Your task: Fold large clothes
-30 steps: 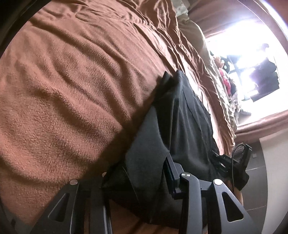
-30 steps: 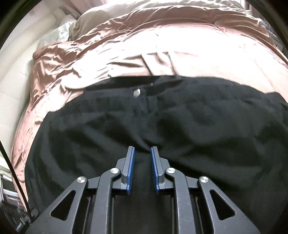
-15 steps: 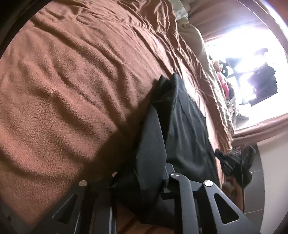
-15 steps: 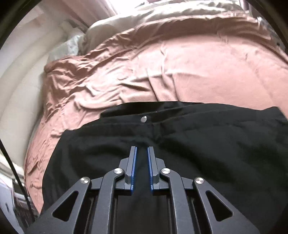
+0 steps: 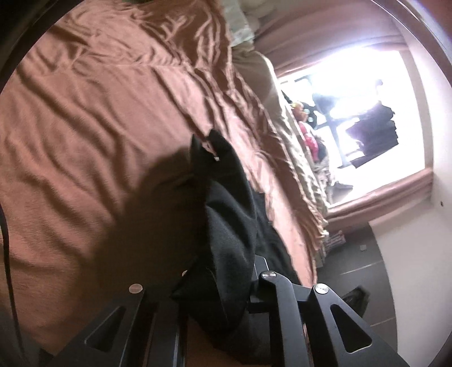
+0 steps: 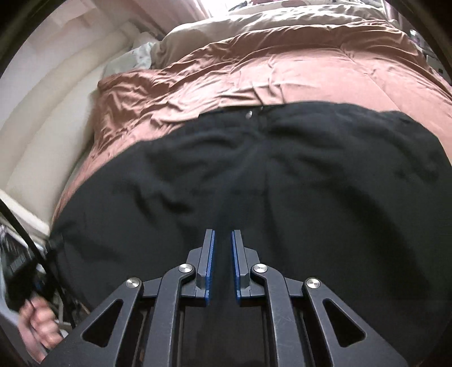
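- While most of the black trousers [image 6: 254,180] lie spread on the bed, waistband and metal button [image 6: 249,114] at the far edge, one end is lifted off the brown blanket [image 5: 93,118].
- Left claw [image 5: 217,285] is clamped on a bunched edge of the trousers, holding it raised above the bedding.
- Right claw [image 6: 223,265] has its blue-padded fingers [image 6: 210,262] nearly closed over the fabric; whether cloth is pinched between them I cannot tell.
- Judging by the wide, wrinkled spread, folding looks barely begun: no finished fold shows, and the lifted end has yet to be laid across.
- No containers are visible; only a beige duvet [image 6: 282,25] and a bright window [image 5: 353,113] beyond.
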### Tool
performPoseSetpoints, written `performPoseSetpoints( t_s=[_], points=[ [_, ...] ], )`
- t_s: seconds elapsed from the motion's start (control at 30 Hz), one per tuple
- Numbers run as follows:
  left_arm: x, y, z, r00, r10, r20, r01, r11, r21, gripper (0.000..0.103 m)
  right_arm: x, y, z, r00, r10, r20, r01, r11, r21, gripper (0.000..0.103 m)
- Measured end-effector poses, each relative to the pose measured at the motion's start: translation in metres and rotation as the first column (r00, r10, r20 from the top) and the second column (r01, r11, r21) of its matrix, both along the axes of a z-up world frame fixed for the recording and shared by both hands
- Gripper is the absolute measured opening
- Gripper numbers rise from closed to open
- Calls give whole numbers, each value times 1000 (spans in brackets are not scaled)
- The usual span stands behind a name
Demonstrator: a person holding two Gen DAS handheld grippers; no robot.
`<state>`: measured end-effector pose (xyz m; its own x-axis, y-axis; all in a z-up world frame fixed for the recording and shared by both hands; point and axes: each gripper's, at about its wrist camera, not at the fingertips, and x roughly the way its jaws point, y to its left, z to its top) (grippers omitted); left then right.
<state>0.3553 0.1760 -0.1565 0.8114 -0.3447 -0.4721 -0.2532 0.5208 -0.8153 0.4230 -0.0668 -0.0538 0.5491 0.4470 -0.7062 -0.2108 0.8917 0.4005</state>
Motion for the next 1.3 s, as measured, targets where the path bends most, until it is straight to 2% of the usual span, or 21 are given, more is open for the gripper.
performPoseSetpoints(
  t_s=[0.37,0.6,0.73,0.83,0.9,0.93,1.03,1.17,1.3],
  points=[
    [22,-32,51,990,-94,106,90,995,38,12,-67,-4,-32,999,-36,-32,36,999,2,7],
    [37,-70,74,973,-178,145,167,982,85,11,-60,12,-44,998,-10,-62,7,999,-49,7],
    [48,-100,90,957,-240,164,223,968,118,11,-59,2,-45,996,-20,-92,22,1000,19,7],
    [53,-124,102,940,-291,179,269,953,138,11,-65,-15,-37,993,-41,-111,53,992,113,7],
    [59,-143,111,926,-330,185,304,940,157,11,-80,-31,-18,997,-53,-57,62,986,152,7],
    [60,-151,115,919,-348,188,319,933,166,11,-86,-40,-7,998,-62,-30,66,981,181,11],
    [65,-178,124,900,-394,185,361,913,188,11,-110,-77,24,993,-115,33,102,958,268,11],
    [74,-217,126,878,-450,166,414,886,209,11,-148,-140,52,971,-219,101,171,922,348,11],
    [92,-259,117,856,-503,122,472,855,213,11,-188,-198,57,943,-310,121,238,882,406,11]
  ],
)
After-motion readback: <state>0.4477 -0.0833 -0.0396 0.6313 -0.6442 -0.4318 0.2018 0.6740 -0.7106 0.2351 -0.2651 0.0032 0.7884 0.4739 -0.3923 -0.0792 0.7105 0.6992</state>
